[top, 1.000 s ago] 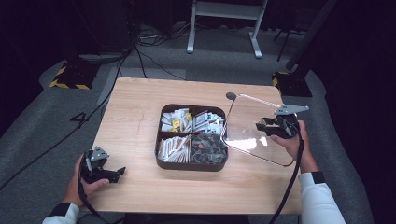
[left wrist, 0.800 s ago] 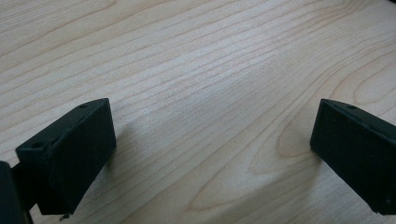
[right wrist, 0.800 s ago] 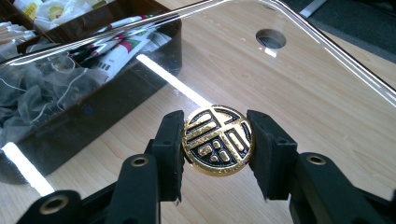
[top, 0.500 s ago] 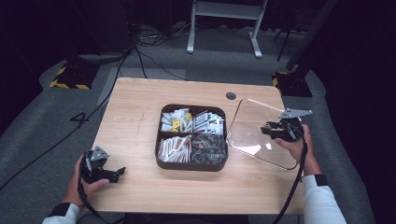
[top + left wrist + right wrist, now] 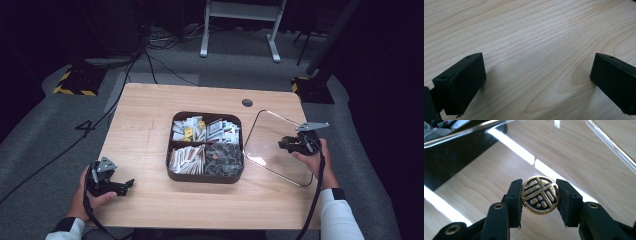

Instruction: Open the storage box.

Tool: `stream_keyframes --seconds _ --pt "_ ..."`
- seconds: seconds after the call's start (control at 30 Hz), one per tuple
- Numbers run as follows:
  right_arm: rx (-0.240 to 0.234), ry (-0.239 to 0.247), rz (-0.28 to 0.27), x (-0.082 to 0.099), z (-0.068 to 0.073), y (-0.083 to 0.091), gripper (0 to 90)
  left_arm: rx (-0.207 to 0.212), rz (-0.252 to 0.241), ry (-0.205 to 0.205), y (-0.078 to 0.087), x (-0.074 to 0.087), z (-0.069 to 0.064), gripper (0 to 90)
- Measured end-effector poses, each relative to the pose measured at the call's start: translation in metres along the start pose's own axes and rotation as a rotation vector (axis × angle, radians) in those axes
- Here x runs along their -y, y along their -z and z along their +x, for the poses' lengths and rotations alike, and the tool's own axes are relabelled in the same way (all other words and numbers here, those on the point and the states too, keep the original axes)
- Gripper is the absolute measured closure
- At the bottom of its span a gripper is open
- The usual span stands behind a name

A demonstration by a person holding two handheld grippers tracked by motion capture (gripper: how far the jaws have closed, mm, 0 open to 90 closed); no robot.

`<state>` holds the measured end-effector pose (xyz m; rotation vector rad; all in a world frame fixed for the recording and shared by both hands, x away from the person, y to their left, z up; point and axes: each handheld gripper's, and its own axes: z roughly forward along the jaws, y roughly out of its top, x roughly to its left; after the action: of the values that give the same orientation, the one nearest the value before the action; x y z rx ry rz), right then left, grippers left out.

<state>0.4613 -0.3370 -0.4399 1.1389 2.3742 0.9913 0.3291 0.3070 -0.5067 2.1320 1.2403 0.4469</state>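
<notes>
in the high view the right gripper (image 5: 292,145) holds the clear lid (image 5: 272,145) tilted just right of the tray (image 5: 172,172) near the table (image 5: 145,120) edge, while the left gripper (image 5: 122,186) rests wide open well apart; in the right gripper view both pads clamp the lid's gold knob (image 5: 540,194).

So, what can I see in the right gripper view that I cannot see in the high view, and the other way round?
Right gripper view: the round gold-and-black knob with its raised pattern, clamped between the right gripper's pads.

High view: the brown four-compartment box of packets, the left gripper resting open near the table's front left, and both hands.

Both: the clear lid held at a tilt just right of the box, and the wooden table.
</notes>
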Motion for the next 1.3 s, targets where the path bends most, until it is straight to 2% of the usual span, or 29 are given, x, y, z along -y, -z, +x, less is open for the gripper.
stream_keyframes --seconds 0.23,0.47,0.8,1.03,1.07,1.13,1.2,1.3 --pt "0.01 -0.028 0.03 0.014 -0.008 -0.006 58.5 0.0 0.0 0.0 0.0 0.0 0.0 0.4" --pt "0.025 -0.038 0.057 0.019 -0.014 -0.01 58.5 0.0 0.0 0.0 0.0 0.0 0.0 0.4" --pt "0.046 -0.012 0.114 0.028 -0.011 -0.025 58.4 0.0 0.0 0.0 0.0 0.0 0.0 0.4" --pt "0.026 -0.034 0.108 0.03 -0.012 -0.025 58.1 0.0 0.0 0.0 0.0 0.0 0.0 0.4" --pt "0.025 -0.038 0.108 0.03 -0.012 -0.025 57.5 0.0 0.0 0.0 0.0 0.0 0.0 0.5" --pt "0.007 -0.064 0.089 0.03 -0.012 -0.022 49.6 0.0 0.0 0.0 0.0 0.0 0.0 0.4" --pt "0.035 -0.076 0.074 0.029 -0.011 -0.016 40.4 0.001 0.0 -0.001 0.0 0.0 0.0 0.4" --pt "0.049 -0.099 0.046 0.028 -0.009 -0.011 34.0 0.0 -0.001 -0.003 0.0 0.0 0.0 0.4"
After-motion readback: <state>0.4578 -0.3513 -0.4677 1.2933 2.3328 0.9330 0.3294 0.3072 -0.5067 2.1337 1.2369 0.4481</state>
